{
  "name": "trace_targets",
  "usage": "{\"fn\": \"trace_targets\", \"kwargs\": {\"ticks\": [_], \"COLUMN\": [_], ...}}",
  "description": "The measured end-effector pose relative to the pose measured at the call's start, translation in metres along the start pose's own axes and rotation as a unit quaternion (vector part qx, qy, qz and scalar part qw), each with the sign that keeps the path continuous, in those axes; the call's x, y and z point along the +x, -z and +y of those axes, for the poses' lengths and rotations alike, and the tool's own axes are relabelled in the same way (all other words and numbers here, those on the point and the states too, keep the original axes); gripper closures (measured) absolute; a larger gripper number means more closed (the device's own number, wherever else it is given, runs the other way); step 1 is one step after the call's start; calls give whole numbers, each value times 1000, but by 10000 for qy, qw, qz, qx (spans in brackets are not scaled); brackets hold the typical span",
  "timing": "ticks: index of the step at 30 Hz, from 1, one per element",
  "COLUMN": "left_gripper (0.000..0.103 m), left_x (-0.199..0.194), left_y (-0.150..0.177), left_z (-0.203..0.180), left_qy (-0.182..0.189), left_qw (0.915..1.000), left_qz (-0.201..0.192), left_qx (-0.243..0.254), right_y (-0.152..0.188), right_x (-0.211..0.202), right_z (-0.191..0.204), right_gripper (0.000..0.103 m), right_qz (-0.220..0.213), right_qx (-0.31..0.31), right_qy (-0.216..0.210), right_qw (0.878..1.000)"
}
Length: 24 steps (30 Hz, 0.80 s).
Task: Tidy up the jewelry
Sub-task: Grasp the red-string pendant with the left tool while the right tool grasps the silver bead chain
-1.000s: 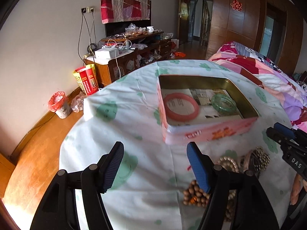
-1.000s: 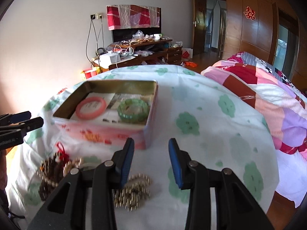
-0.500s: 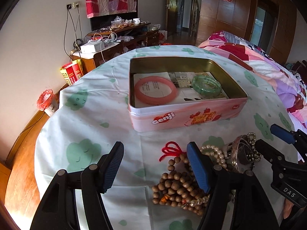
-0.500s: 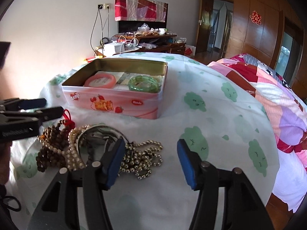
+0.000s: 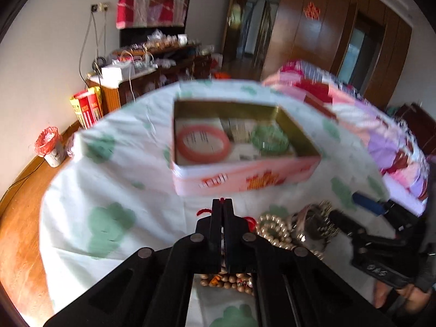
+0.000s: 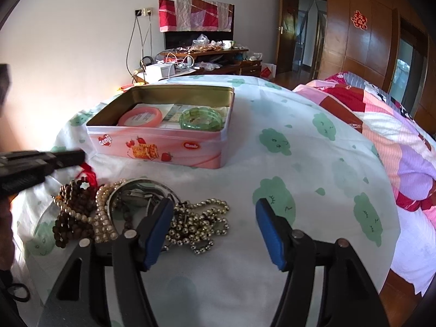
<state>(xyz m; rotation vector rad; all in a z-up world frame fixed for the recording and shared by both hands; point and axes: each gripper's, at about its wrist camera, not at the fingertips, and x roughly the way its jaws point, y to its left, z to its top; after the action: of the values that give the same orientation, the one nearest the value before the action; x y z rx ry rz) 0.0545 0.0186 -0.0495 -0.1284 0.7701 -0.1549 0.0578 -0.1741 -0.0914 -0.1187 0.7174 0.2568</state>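
Lying on the cloth point(image 6: 272, 109) with its long side facing the grippers, the open tin point(image 6: 160, 147) holds a pink bangle point(image 6: 141, 116) and green bangle point(image 6: 203, 119). The left gripper point(image 5: 222, 204) is clenched on the beads' red cord point(image 6: 88, 173); the right gripper point(image 6: 215, 226) gapes wide over the gold beads point(image 6: 199, 226), touching nothing. The tin's logos are too small to read surely.

Left wrist view: heavy motion blur, the tin point(image 5: 239, 174) and the tablecloth point(image 5: 114, 179) print smeared; only the left gripper point(image 5: 222, 204) stays sharp. Right wrist view: crisp, bright daylight, wall point(image 6: 68, 43) washed out at left with a warm glare patch. Soft shadows under the beads point(image 6: 201, 223). Both views: fisheye bending, black vignette in the corners
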Motion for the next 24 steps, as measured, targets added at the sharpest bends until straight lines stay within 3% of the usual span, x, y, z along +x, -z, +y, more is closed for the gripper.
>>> {"fn": "trace_targets", "kwargs": {"ticks": [5,8,19,20,22,24], "left_gripper": [103,103,103,103,103,103], "left_x": [-26,-34,-24,-24,-24,-23], "left_y": [-10,-12,-3,-3,-3,-2], "left_z": [9,9,18,19,20,18], "left_qy": [12,-165,-217,-211,-210,-208], "left_qw": [9994,9987,9991,9992,9992,9993], "left_qz": [-328,-488,-355,-345,-332,-324], "left_qx": [-70,-1,-32,-35,-37,-30], "right_y": [0,0,1,1,2,3], "right_x": [1,0,1,2,3,6], "right_z": [-5,-6,-7,-6,-5,-6], "right_gripper": [35,35,36,37,51,59], "right_qz": [33,32,87,99,158,265], "right_qx": [148,190,198,176,120,125], "right_qy": [-57,-72,72,75,89,-20], "right_qw": [9999,9998,9997,9998,9998,9996]}}
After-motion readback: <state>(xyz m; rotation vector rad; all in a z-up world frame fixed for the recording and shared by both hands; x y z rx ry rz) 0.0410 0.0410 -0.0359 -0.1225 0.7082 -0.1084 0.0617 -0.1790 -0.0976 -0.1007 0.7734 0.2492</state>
